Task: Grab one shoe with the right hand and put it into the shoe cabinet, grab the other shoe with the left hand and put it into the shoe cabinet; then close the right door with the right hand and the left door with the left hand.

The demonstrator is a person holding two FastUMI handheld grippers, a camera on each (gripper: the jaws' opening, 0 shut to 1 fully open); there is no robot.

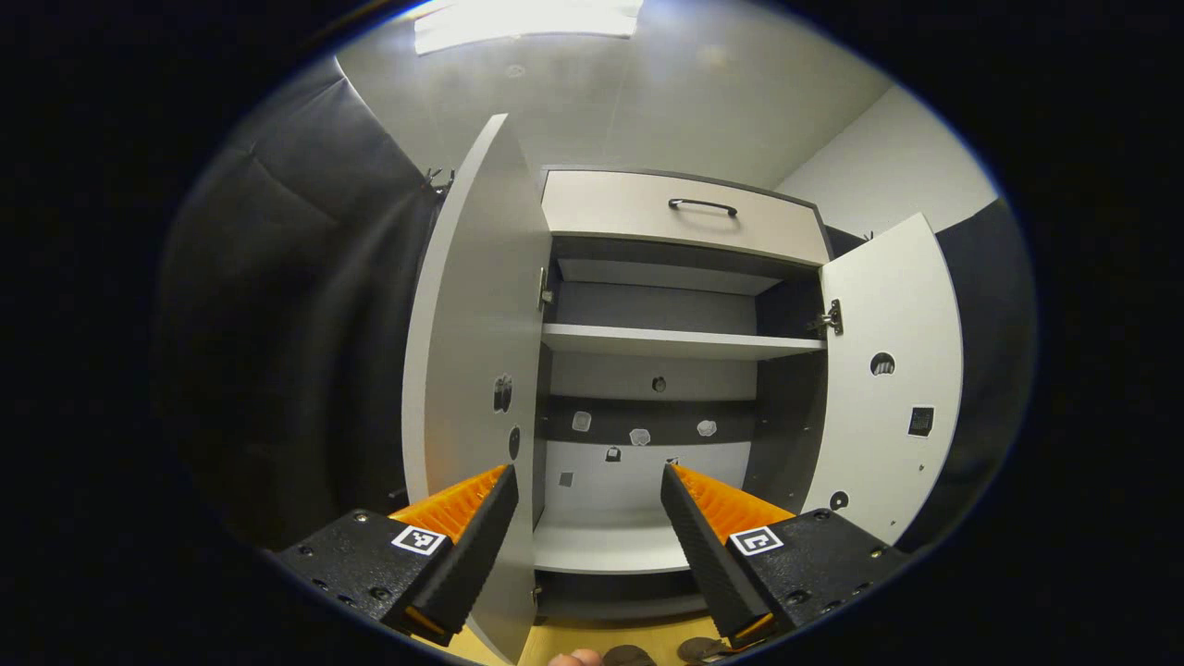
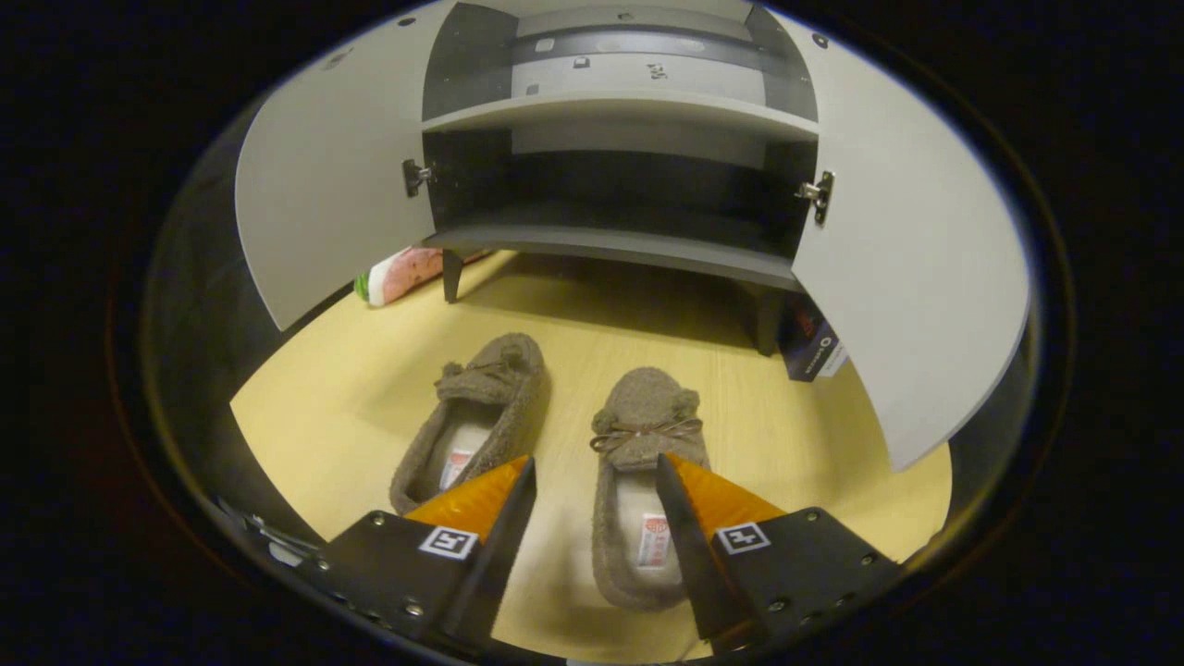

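I find the task at its first step, with no shoe lifted yet. In the right gripper view, my right gripper (image 2: pixel 592 481) hangs released, fingers spread wide, above the right-hand brown fleece slipper with a small bow (image 2: pixel 638 481), which lies flat on the yellow wood-look floor (image 2: pixel 786 435). Its partner, the left-hand brown fleece slipper (image 2: pixel 481 412), lies just beside it, toes angled toward the grey shoe cabinet with pale doors (image 2: pixel 610 245). Both the left door (image 2: pixel 333 203) and the right door (image 2: pixel 916 268) stand open. In the left gripper view, my left gripper (image 1: pixel 587 481) is likewise released and grasping nothing, raised and facing the open shelves (image 1: pixel 675 344). I judge the next move calls for lowering the right gripper so its fingers straddle one wall of the slipper, then clenching. The slipper's heel is partly covered by my own fingers, so I cannot confirm the grip line. Two small items beside the cabinet legs are cut off and hard to identify.
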